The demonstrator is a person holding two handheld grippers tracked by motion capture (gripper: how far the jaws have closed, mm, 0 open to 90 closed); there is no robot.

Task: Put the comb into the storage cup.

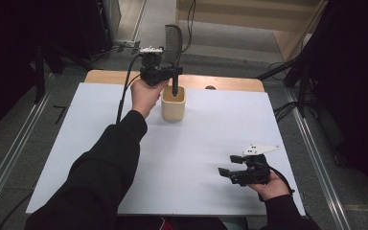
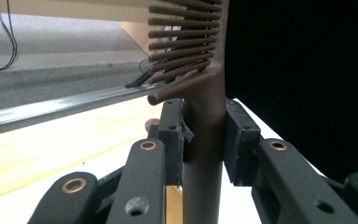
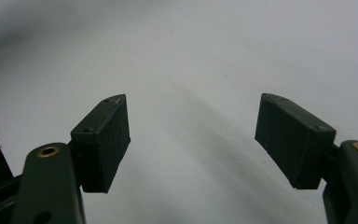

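Observation:
A dark brown comb (image 1: 174, 48) stands upright with its handle end down inside a cream cup (image 1: 173, 106) at the far middle of the white sheet. My left gripper (image 1: 175, 72) is shut on the comb's handle just above the cup's rim. In the left gripper view both pads press the comb handle (image 2: 205, 140), and the comb's teeth (image 2: 182, 42) spread to the left above them. My right gripper (image 1: 226, 172) lies low over the sheet at the near right, held by a hand, its jaws wide open (image 3: 193, 140) with nothing between them.
The white sheet (image 1: 206, 153) covers a wooden table (image 1: 230, 84) whose far edge shows behind the cup. A black cable (image 1: 123, 91) trails from the left gripper. Dark stands and cables (image 1: 297, 76) sit on the floor to the far right.

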